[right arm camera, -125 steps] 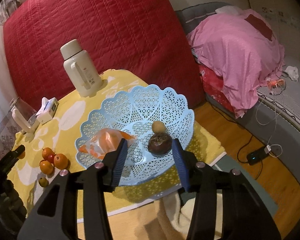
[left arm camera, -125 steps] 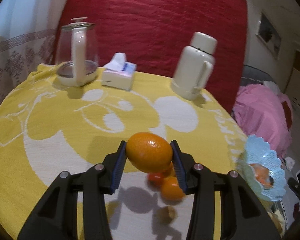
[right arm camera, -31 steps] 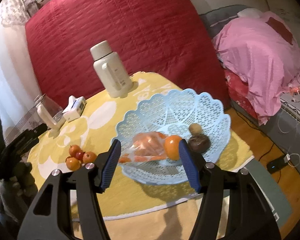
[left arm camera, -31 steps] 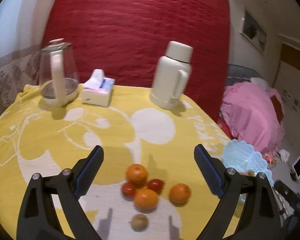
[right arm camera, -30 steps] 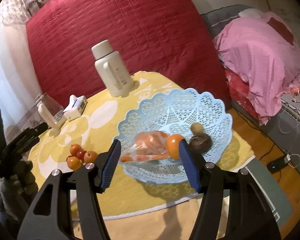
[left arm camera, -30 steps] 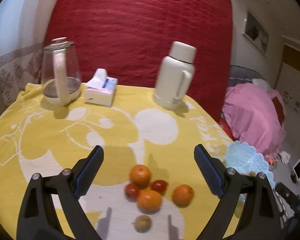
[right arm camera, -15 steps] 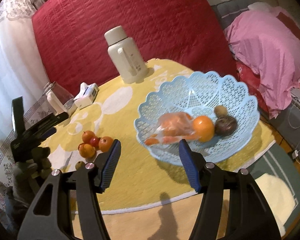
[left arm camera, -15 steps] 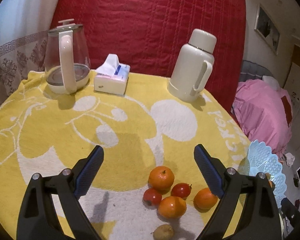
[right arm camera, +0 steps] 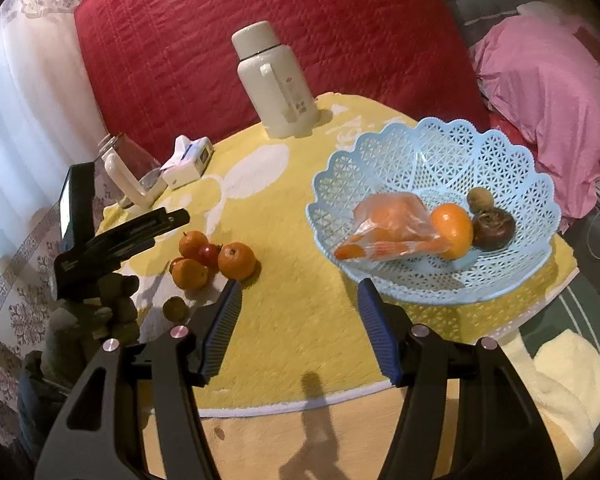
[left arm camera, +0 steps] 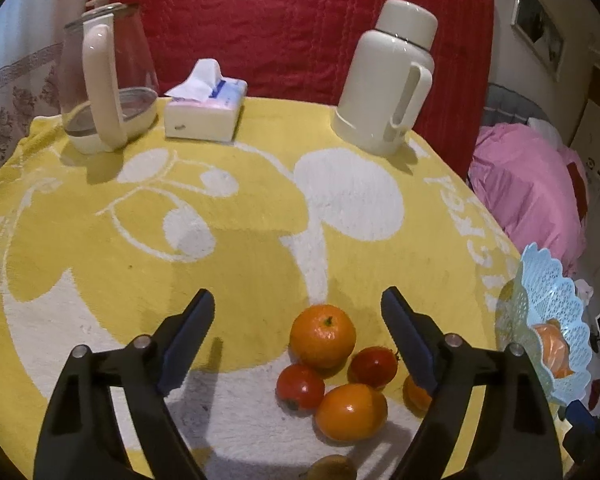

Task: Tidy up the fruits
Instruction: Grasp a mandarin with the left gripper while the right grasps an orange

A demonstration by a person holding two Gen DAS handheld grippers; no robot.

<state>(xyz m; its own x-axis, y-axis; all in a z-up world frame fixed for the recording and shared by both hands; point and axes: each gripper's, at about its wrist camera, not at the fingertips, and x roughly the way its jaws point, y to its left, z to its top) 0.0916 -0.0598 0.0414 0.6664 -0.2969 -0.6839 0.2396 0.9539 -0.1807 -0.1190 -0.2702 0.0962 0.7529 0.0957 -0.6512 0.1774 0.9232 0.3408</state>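
A cluster of fruit lies on the yellow tablecloth: a round orange [left arm camera: 323,336], two red tomatoes [left arm camera: 300,386], a second orange [left arm camera: 351,406], a third orange [left arm camera: 417,394] partly behind my right finger, and a brown kiwi [left arm camera: 332,468]. My left gripper [left arm camera: 298,304] is open and empty just above them. The cluster also shows in the right wrist view [right arm camera: 214,258]. The blue lattice basket [right arm camera: 512,280] holds an orange [right arm camera: 452,230], a plastic bag of orange fruit [right arm camera: 388,228], a kiwi and a dark fruit. My right gripper [right arm camera: 299,292] is open and empty, left of the basket.
A glass kettle [left arm camera: 104,76], a tissue box [left arm camera: 206,106] and a white thermos [left arm camera: 392,80] stand along the table's far edge. A red quilted panel is behind. A pink-covered bed [right arm camera: 548,72] lies to the right. The table's near edge [right arm camera: 340,398] drops to the wooden floor.
My left gripper has let go of the orange and moved in low over the fruit cluster. An orange now lies in the basket. My right gripper has moved left, away from the basket.
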